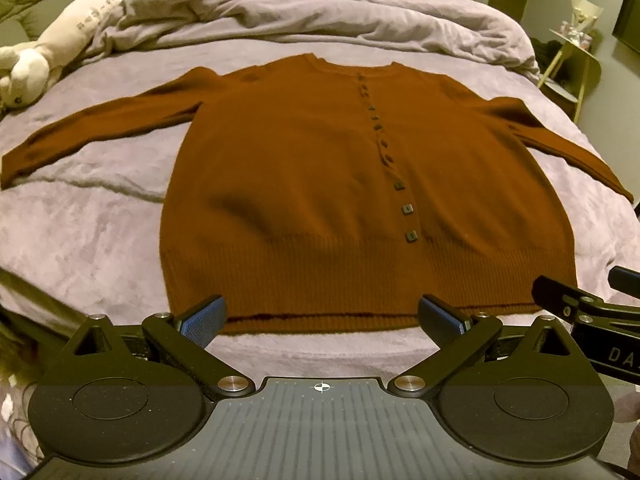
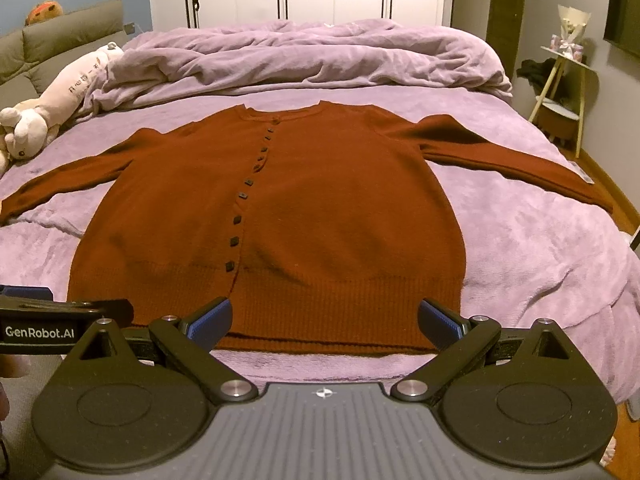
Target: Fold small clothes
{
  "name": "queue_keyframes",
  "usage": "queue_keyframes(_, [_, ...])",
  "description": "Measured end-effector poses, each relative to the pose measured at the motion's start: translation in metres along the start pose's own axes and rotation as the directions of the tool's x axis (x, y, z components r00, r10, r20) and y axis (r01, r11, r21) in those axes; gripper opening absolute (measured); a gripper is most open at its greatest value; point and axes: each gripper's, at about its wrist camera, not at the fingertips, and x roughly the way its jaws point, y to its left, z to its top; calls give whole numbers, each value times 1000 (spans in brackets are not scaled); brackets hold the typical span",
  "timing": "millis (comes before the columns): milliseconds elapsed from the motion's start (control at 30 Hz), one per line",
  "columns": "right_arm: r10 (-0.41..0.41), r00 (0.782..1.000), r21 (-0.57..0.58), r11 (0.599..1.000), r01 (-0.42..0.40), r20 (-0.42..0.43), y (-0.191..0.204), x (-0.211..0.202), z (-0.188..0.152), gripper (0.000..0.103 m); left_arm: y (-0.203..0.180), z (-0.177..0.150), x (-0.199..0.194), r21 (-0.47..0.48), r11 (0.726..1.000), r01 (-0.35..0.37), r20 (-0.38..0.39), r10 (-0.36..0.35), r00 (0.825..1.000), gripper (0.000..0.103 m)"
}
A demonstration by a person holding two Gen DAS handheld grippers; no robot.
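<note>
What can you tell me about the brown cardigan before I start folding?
The cardigan is rust-brown knit, looks like soft wool, with a round neck, a row of small dark square buttons done up the front, and a ribbed hem. It lies flat, front up, on the purple blanket, both sleeves spread sideways, hem nearest the cameras. A small tag shows at the right sleeve. Neither open tool touches it.

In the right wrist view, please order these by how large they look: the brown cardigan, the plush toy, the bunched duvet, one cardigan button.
1. brown cardigan, nearest the camera, which flatters it
2. bunched duvet, farther back, so its true size may rival the cardigan's
3. plush toy
4. cardigan button
</note>
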Motion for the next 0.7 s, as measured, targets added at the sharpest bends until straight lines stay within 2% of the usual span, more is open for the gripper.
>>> queue_keyframes(467, [5, 1000, -9, 1000, -4, 9, -3, 11, -2, 99, 0, 1, 9, -7, 1000, -10, -17, 10, 1000, 103])
queue_keyframes(533, [38, 999, 23, 999, -38, -15, -8, 17, -4, 99, -2, 2, 11, 2, 1000, -8, -25, 8, 1000, 103])
queue_keyframes(633, [134, 990, 76, 989, -130, -46, -15, 22, -5, 99, -3, 3, 16, 10, 1000, -5, -36, 6, 999, 103])
queue_keyframes(700, [142, 989, 79, 987, -138, -46, -16, 24, -5, 99, -4, 3, 19, 14, 1000, -5, -41, 6, 999, 103])
